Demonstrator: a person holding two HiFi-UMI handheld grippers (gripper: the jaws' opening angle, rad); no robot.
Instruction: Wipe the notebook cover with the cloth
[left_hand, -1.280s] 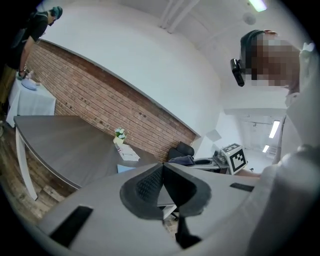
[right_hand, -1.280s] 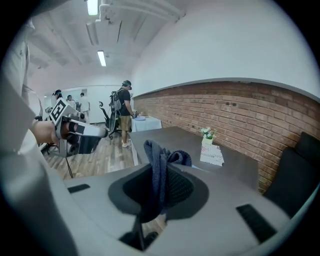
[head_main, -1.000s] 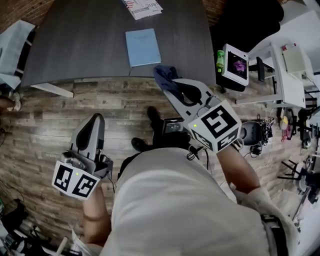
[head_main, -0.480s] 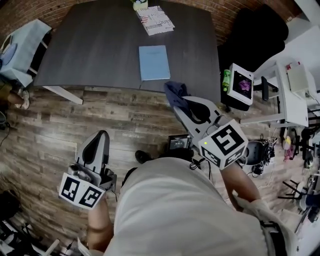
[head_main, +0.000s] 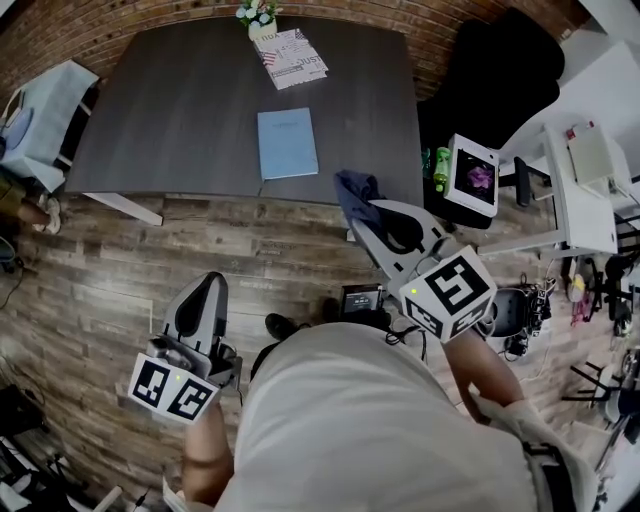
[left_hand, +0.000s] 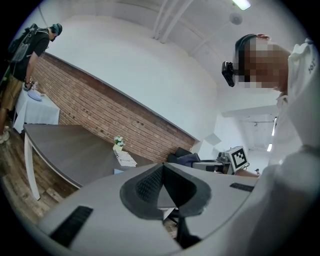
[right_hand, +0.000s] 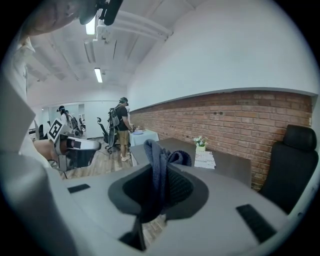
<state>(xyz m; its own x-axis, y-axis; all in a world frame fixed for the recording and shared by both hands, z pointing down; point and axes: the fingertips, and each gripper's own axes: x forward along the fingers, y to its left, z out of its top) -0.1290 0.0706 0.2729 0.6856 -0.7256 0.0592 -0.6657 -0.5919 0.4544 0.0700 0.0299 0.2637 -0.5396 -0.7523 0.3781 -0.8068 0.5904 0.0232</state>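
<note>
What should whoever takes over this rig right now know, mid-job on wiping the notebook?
Left gripper: jaws shut, empty, held low over the floor.
Right gripper: jaws shut on the cloth, a dark blue bunch, at the near edge of the table.
Notebook: light blue, closed, flat on the table near that edge. In the head view it lies left of the cloth and apart from it.
Done: cloth picked up.
Left: bring the cloth onto the notebook cover and wipe it; no contact yet.
</note>
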